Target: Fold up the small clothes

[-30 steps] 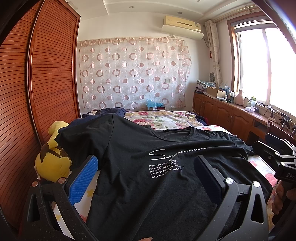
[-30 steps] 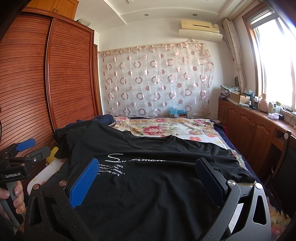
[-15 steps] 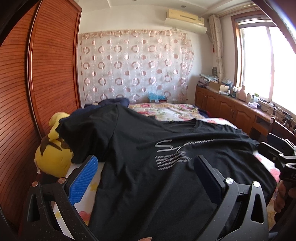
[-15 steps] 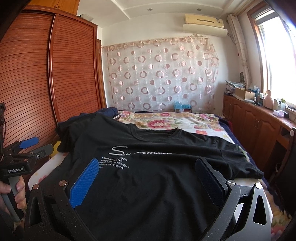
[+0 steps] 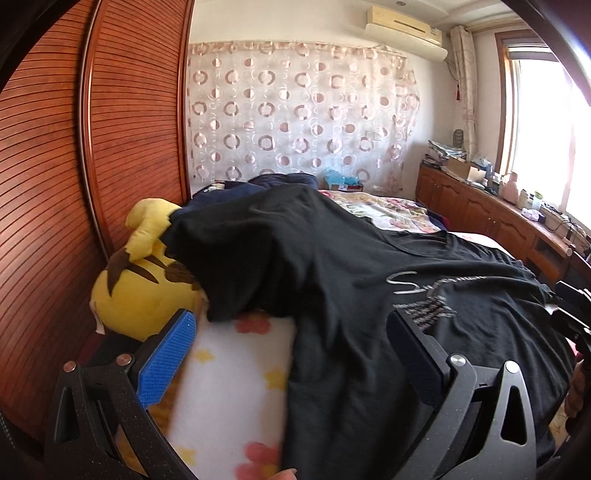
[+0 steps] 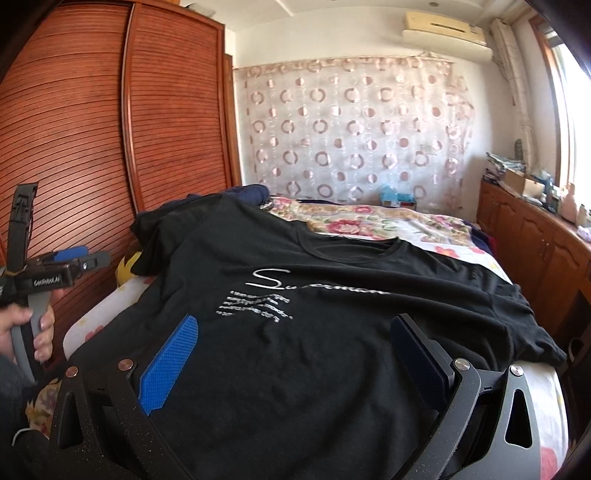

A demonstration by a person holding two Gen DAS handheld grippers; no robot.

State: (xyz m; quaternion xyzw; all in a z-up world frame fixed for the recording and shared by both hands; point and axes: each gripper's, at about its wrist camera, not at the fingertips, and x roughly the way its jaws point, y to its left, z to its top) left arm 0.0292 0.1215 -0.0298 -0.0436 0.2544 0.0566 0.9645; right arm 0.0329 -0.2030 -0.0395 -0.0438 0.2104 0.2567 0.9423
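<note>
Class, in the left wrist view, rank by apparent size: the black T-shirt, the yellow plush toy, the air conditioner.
1. black T-shirt
2. yellow plush toy
3. air conditioner, though it sits much farther away, so its rank is unsure.

My left camera sits low at the foot of the bed [image 5: 236, 398], near its wardrobe-side edge, facing the circle-patterned curtain [image 5: 295, 122]. My right camera looks the same way from farther toward the window side. Both share the black T-shirt [image 6: 314, 332], curtain and wardrobe [image 6: 110, 147].
</note>
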